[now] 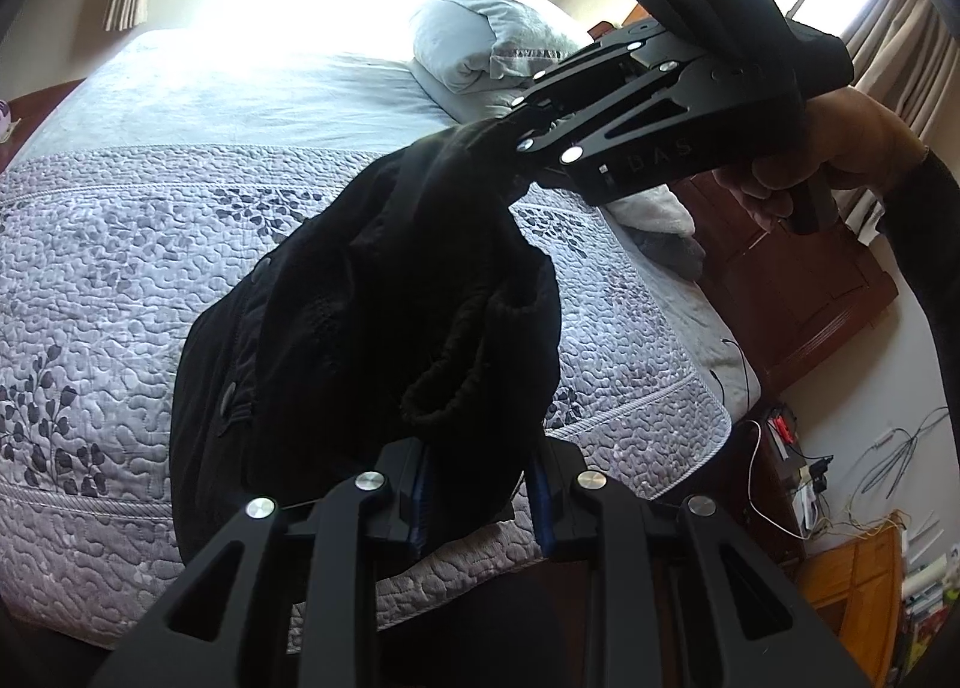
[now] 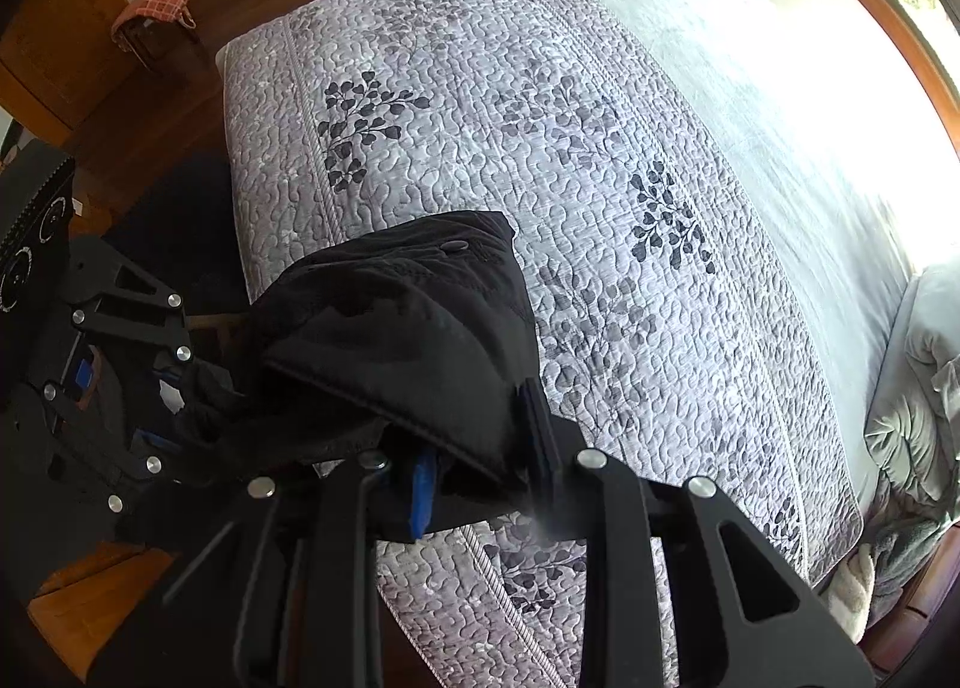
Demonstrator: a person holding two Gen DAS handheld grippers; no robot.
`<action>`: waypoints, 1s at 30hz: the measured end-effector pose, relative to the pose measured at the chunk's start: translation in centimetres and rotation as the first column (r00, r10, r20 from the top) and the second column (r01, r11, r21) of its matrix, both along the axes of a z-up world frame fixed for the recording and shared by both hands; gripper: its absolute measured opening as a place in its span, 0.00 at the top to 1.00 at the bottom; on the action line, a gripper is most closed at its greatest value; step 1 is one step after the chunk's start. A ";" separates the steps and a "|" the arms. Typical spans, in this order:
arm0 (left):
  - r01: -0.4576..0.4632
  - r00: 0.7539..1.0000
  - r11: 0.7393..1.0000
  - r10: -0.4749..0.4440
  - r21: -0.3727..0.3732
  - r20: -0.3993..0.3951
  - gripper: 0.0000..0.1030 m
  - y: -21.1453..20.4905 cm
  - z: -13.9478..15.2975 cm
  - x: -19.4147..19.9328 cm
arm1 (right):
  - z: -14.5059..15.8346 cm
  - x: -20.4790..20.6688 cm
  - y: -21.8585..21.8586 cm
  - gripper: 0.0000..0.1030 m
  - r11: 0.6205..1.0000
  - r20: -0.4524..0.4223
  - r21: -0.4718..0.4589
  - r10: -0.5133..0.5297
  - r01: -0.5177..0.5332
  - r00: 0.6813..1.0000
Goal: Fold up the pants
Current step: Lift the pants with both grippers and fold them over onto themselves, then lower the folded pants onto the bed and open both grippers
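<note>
Black pants [image 1: 384, 292] hang bunched in mid-air above a bed, held between two grippers. In the left wrist view the left gripper [image 1: 480, 484] sits at the bottom centre of the frame, its blue-padded fingers [image 1: 543, 493] clamped on a thick fold of the dark cloth — the gathered waistband edge curls just above them. The fabric rises from there toward the upper right of the frame, where the right gripper [image 1: 519, 132] pinches the other end of the cloth; a hand [image 1: 798, 172] grips that tool's handle at the right edge, with a dark sleeve [image 1: 936, 244] beyond it.

In the right wrist view the right gripper [image 2: 480, 472] fills the bottom centre, its fingers closed on a folded black edge of the pants [image 2: 408, 328], a blue pad [image 2: 423, 487] showing beside the cloth. A button [image 2: 456, 247] on the garment faces up near the middle of the frame. The left gripper [image 2: 174, 388] comes in from the left edge, its tips buried in the same bundle.

Under the pants lies a quilted grey bedspread [image 1: 150, 244] with dark leaf sprays, and a pillow [image 1: 480, 39] rests at the upper centre of the left view. Wooden floor [image 2: 156, 111] shows at the upper left of the right view, with a small stool [image 2: 153, 15] draped in a checked cloth
</note>
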State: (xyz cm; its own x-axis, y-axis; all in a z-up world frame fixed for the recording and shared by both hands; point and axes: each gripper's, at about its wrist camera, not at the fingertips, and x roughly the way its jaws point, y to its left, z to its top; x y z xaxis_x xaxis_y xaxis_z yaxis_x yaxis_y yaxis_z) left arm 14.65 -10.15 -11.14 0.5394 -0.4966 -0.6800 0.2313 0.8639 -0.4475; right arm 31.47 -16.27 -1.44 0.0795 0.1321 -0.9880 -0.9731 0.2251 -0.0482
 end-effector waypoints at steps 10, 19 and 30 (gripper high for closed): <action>0.037 0.999 0.999 -0.036 0.024 -0.021 0.75 -2.3 -1.5 0.8 | -1.8 0.6 -2.4 0.76 1.000 0.000 0.006 -0.017 0.017 1.000; 0.072 0.997 0.997 -0.070 0.033 -0.043 0.75 -4.2 -2.7 1.9 | -3.4 1.2 -4.7 0.76 0.999 0.006 0.005 -0.038 0.038 0.999; 0.110 0.992 0.993 -0.106 0.047 -0.073 0.75 -6.2 -4.3 2.6 | -5.3 1.7 -6.5 0.76 0.999 0.009 -0.003 -0.051 0.051 0.999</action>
